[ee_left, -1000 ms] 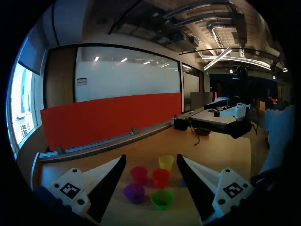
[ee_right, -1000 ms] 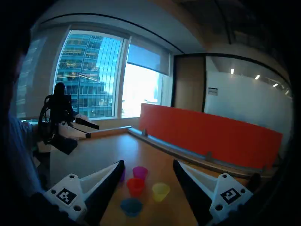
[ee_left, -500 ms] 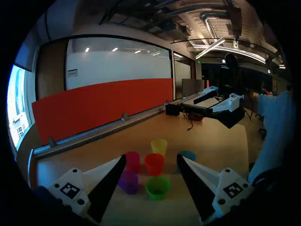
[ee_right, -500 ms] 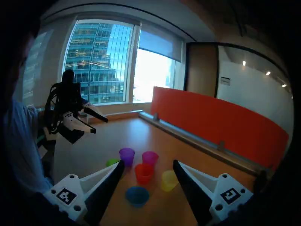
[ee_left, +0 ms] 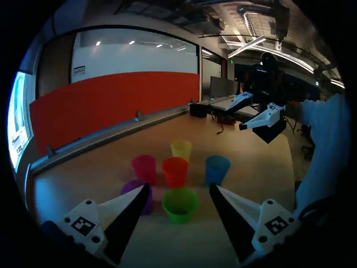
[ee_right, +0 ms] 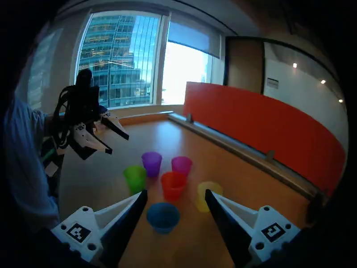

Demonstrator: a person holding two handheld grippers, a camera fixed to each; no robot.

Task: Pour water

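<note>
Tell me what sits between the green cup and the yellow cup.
The orange cup stands between the green cup and the yellow cup, as the left gripper view shows.

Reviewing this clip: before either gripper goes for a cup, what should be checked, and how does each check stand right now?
1. Left gripper open and empty: ok.
2. Right gripper open and empty: ok.
3. Green cup, purple cup, pink cup, orange cup, yellow cup and blue cup all upright on the table: ok.
4. Green cup lined up ahead of the left gripper, blue cup ahead of the right: ok.
5. Water in any cup: cannot tell.
</note>
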